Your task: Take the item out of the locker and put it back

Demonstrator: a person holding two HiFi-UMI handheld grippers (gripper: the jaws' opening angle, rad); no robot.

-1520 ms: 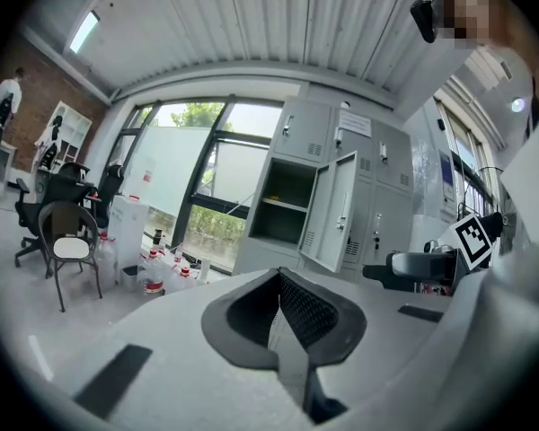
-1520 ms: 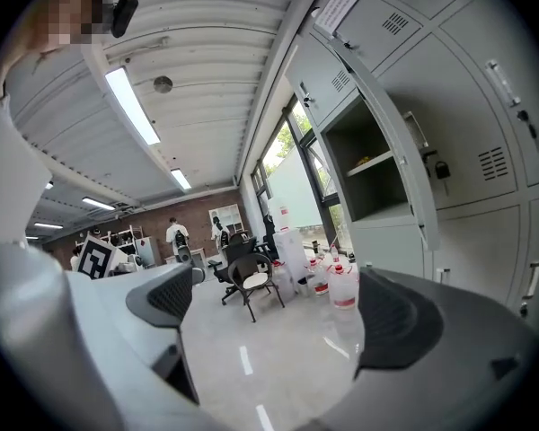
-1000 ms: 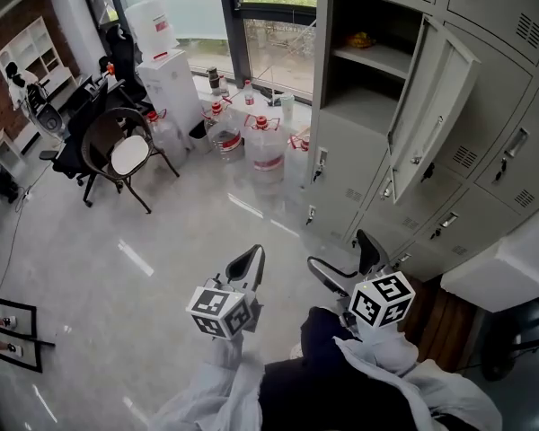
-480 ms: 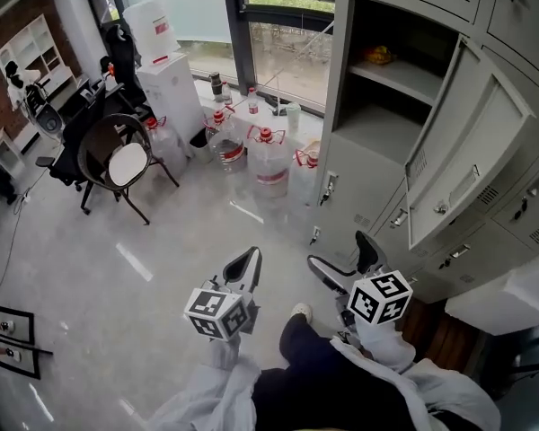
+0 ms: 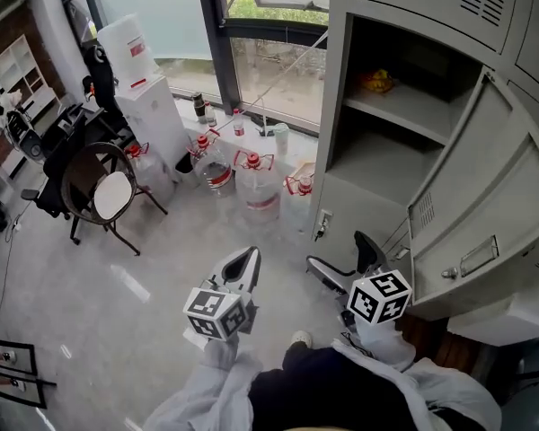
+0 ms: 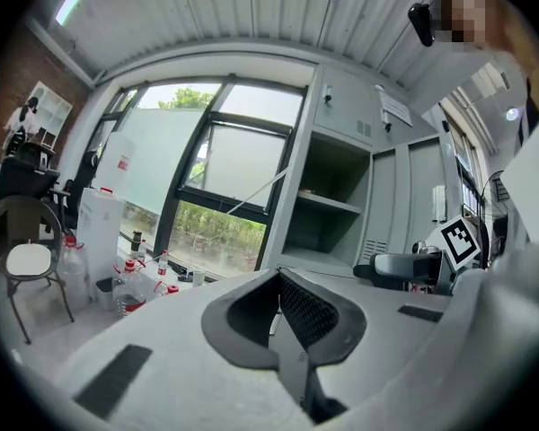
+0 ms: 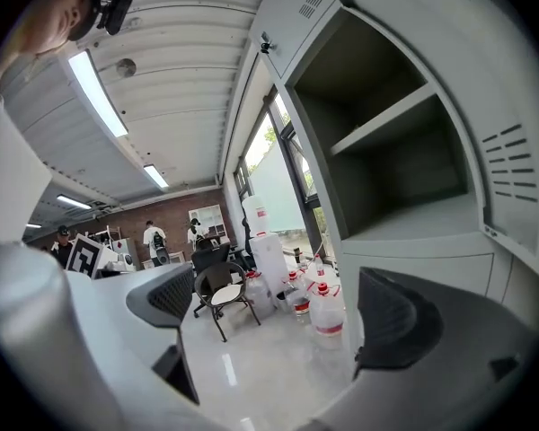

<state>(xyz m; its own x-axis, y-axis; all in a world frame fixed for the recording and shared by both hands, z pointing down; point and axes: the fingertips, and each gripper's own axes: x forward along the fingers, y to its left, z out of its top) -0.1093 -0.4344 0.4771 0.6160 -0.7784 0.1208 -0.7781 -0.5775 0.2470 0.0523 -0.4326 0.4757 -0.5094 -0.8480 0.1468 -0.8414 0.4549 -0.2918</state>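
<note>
The locker point(image 5: 334, 106) stands with its door point(image 5: 485, 206) swung wide. The item point(image 5: 377, 81), a small yellow thing, lies at the back of the upper shelf point(image 5: 404, 108), towards the left; what it is cannot be made out from here. The compartment below the shelf looks bare.

The person stands on the floor point(image 5: 162, 268) in front of the locker with both tools held low and pointing at it, well short of the opening. The left hand-held gripper point(image 5: 242, 263) has its jaws pressed together with nothing between them; its own view shows the two dark pads meeting edge to edge. The right hand-held gripper point(image 5: 343, 257) has its jaws spread wide apart, and its view shows only the floor and the room between them. Neither tool touches the locker or the item.

To the left of the locker, under the window, a cluster of large clear water bottles point(image 5: 256, 182) with red caps sits on the floor. Further left is a dark chair point(image 5: 103, 194) with a pale round seat. The right gripper view also takes in people in white tops far back by a brick wall.
</note>
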